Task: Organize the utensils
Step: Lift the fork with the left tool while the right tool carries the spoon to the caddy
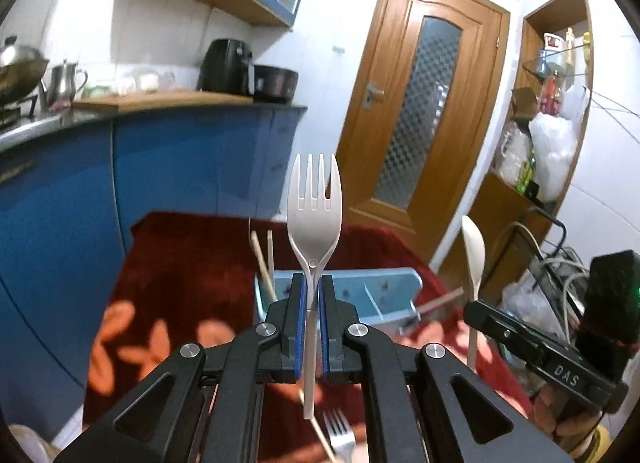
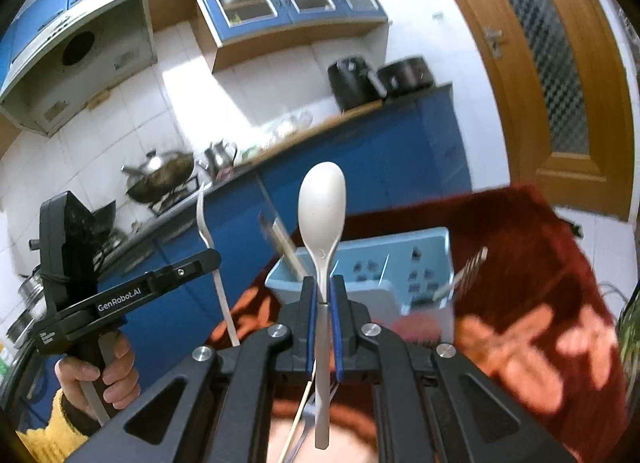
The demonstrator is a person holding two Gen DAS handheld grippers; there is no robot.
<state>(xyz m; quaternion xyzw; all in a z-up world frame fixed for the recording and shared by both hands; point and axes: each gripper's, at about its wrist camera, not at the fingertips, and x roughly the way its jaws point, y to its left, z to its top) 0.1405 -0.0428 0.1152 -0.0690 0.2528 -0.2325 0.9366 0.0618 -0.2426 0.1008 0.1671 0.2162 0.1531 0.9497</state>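
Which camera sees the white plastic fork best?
The left wrist view: the white plastic fork stands upright in the middle, facing the camera, tines sharp, its handle clamped in the left gripper. The right wrist view shows it only edge-on, a thin curved strip at the left.

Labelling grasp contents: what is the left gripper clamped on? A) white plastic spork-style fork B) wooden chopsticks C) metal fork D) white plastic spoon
A. In the left wrist view the left gripper has its blue-padded jaws shut on the stem of the white plastic fork, tines up; the white plastic spoon sits in the right gripper instead.
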